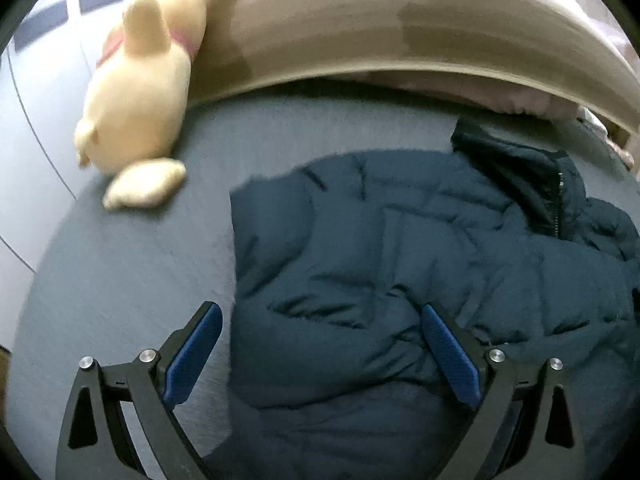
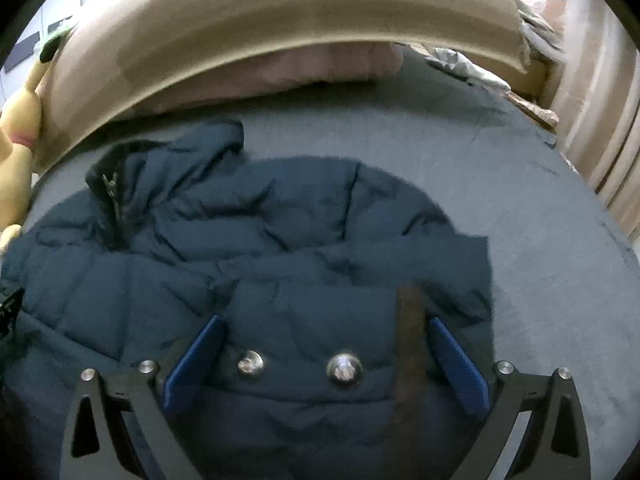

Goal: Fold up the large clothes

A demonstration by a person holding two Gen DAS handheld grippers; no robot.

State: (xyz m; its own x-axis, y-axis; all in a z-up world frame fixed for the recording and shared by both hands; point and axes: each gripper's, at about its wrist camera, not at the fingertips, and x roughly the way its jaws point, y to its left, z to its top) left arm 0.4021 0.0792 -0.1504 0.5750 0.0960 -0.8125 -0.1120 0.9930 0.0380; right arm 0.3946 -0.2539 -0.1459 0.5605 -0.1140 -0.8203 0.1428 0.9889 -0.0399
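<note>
A dark teal puffer jacket (image 1: pixel 420 256) lies spread on the grey-blue bed sheet (image 1: pixel 132 272); its collar and zipper (image 1: pixel 556 208) point toward the headboard. In the right wrist view the jacket (image 2: pixel 248 248) fills the middle, with two silver snap buttons (image 2: pixel 344 370) and a brown strip (image 2: pixel 410 344) near its edge. My left gripper (image 1: pixel 322 316) is open, above the jacket's left lower edge. My right gripper (image 2: pixel 326 326) is open, with the snap-button edge of the jacket between its fingers.
A yellow plush toy (image 1: pixel 140 92) lies at the bed's left against the beige headboard (image 1: pixel 400 28). A pink pillow (image 2: pixel 304 72) sits under the headboard. Crumpled light cloth (image 2: pixel 472 64) lies at the far right corner. Beige curtains (image 2: pixel 600 120) hang on the right.
</note>
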